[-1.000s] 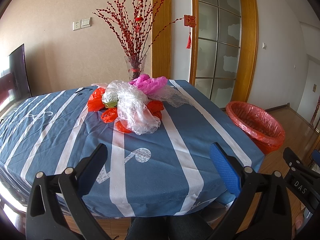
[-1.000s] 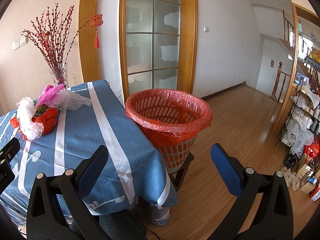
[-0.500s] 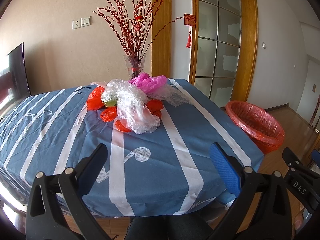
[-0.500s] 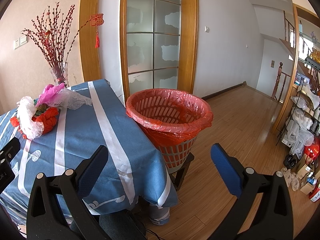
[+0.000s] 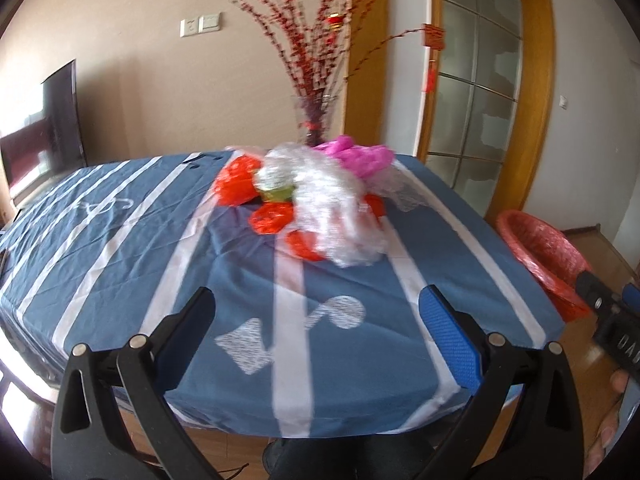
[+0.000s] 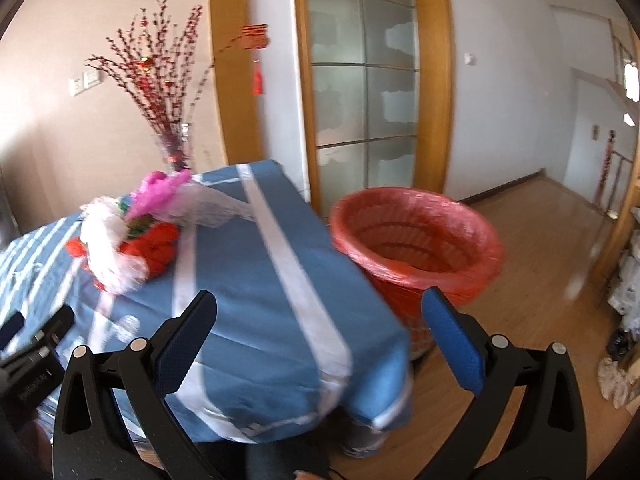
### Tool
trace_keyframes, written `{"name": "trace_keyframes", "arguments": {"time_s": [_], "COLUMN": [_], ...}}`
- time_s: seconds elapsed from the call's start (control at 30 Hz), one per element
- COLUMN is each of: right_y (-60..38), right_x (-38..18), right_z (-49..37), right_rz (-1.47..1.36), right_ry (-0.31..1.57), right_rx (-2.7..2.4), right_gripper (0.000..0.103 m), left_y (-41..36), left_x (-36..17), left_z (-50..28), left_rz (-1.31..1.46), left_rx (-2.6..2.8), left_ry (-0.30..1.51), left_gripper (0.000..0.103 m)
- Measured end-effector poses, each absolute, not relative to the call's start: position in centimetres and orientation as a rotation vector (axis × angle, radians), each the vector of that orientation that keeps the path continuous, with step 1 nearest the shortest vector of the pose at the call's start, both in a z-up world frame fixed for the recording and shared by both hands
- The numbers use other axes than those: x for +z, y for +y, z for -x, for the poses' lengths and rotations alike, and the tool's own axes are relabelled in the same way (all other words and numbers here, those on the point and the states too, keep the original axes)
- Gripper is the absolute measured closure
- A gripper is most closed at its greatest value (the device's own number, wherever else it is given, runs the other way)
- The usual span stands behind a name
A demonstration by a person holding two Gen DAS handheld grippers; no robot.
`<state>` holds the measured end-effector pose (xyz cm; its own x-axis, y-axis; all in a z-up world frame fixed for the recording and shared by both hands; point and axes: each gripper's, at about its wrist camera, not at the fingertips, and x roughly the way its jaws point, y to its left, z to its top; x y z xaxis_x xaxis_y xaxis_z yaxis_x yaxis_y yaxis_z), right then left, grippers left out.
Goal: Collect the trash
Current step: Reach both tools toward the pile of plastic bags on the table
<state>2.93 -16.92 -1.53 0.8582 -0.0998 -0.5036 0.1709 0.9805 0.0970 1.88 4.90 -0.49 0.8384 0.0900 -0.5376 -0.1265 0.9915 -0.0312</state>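
Both views now blur as the left gripper (image 5: 316, 312) and right gripper (image 6: 320, 316), jaws released and empty, swing toward the trash pile (image 5: 320, 208) on the table (image 5: 120, 240), so collecting is just beginning.

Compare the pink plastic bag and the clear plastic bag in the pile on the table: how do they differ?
The pink plastic bag is opaque and bright; the clear plastic bag is see-through and whitish. The pink plastic bag lies at the far side of the pile, near the vase; the clear plastic bag spills toward the near side and looks larger. Both are crumpled, rest on the blue striped tablecloth, and neither claw touches them.
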Motion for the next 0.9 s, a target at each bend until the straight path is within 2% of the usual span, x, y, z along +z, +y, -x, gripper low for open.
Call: {"name": "trace_keyframes", "arguments": {"time_s": [0.37, 0.7, 0.77, 0.9], "right_y": [-12.1, -13.2, -13.5, -13.7], "right_x": [-0.3, -1.8, -2.0, -2.3], "right_z": [-8.4, -9.5, -10.0, -10.6], "right_rz": [-0.153, -0.11, -0.108, -0.101], "right_ry": [0.52, 0.549, 0.553, 0.561], "right_rx": [0.028, -0.049, -0.061, -0.068], "right_gripper": [0.003, 0.003, 0.003, 0.003], "left_y": [11.1, 9.1, 8.4, 7.5], "left_x": [-0.8, 1.8, 2.1, 1.5], "left_z": [-4.3, -10.3, -11.8, -15.1], "left_rz": [0.126, 0.152, 0.15, 0.13], "left_rx": [0.225, 0.09, 0.073, 0.072], "left_ry": [0.576, 0.551, 0.555, 0.606], "left_gripper": [0.004, 0.004, 0.006, 0.022]}}
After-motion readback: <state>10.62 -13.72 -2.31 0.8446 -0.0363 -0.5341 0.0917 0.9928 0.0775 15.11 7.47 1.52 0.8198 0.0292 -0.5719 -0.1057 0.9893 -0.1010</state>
